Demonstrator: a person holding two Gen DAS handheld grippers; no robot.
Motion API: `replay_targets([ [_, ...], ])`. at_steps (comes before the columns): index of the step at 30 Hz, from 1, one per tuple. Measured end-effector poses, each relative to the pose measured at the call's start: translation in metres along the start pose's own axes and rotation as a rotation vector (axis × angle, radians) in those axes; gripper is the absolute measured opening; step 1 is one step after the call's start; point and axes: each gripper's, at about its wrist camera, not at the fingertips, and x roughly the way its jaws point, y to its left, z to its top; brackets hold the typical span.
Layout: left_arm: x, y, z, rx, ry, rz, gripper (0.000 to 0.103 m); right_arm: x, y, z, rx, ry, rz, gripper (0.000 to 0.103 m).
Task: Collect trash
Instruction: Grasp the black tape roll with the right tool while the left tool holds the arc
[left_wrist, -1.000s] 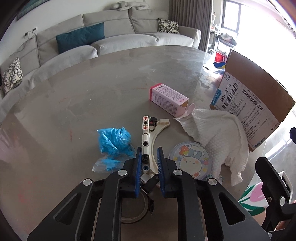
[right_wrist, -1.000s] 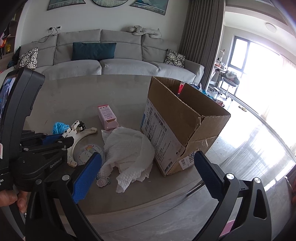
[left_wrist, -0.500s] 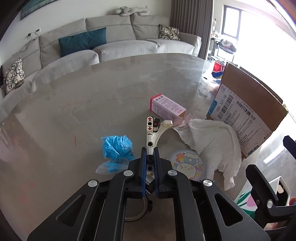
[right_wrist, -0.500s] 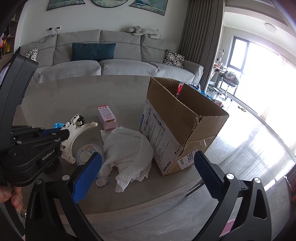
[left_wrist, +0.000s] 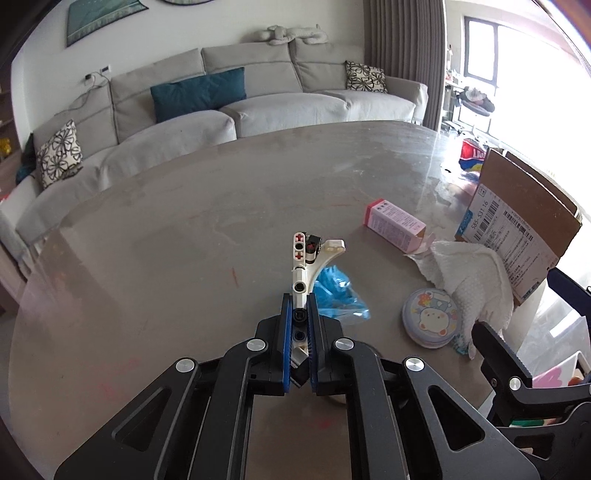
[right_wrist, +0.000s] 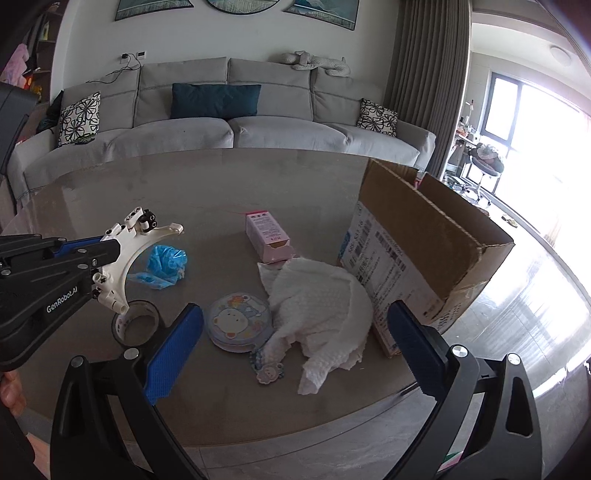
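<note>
My left gripper (left_wrist: 298, 306) is shut on a white curved plastic toy piece (left_wrist: 306, 258) and holds it above the table; the piece also shows in the right wrist view (right_wrist: 122, 254). My right gripper (right_wrist: 295, 332) is open and empty, above the table's near edge. Below it lie a crumpled white paper towel (right_wrist: 321, 299), a round cartoon tin lid (right_wrist: 238, 325), a blue plastic wrapper (right_wrist: 164, 264) and a pink carton (right_wrist: 267, 238). An open cardboard box (right_wrist: 424, 243) stands at the right.
A tape roll (right_wrist: 135, 325) sits on the round grey table (right_wrist: 221, 184) under the held piece. A small flower sticker (right_wrist: 267, 371) lies near the front edge. A grey sofa (right_wrist: 229, 122) stands behind the table.
My left gripper closed on the white toy piece and lifted it off the table, moving left. The right gripper stayed open and nearly still.
</note>
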Motion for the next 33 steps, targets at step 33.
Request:
replay_targets([
  [33,-0.004,0.06,-0.019,-0.066,0.0,0.044,0.008,0.048,0.079,0.0,-0.068,0.084,0.119,0.091],
])
